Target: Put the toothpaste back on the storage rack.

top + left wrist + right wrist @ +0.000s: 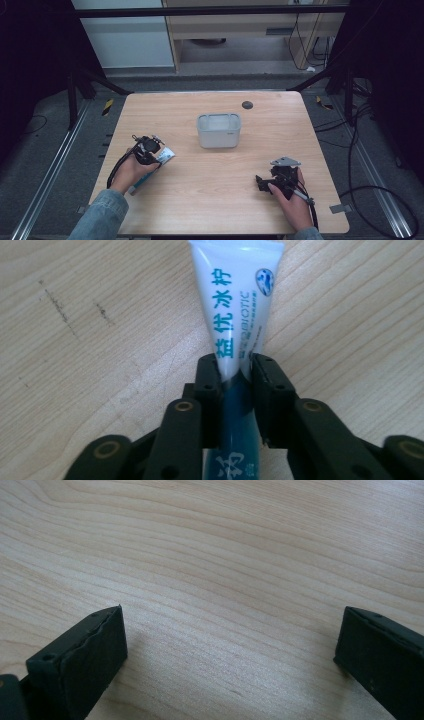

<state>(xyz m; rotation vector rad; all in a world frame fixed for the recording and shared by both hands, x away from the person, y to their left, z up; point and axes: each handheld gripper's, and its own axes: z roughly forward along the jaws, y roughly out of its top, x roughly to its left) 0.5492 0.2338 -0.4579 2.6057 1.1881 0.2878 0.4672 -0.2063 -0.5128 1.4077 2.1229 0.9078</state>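
A white and teal toothpaste tube (235, 315) lies on the wooden table (210, 165) at the left. My left gripper (235, 371) is shut on the tube's middle, its jaws pressing both sides where white turns to teal. From above, that left gripper (151, 152) sits at the table's left with the tube (166, 156) sticking out to the right. My right gripper (230, 640) stands open just above bare wood with nothing between its jaws. In the high view the right gripper (262, 183) is near the front right.
A translucent grey plastic bin (218, 130) stands at the table's middle, a little behind both grippers. A small dark round disc (247, 105) lies near the far edge. Black cables (380, 190) trail on the floor to the right.
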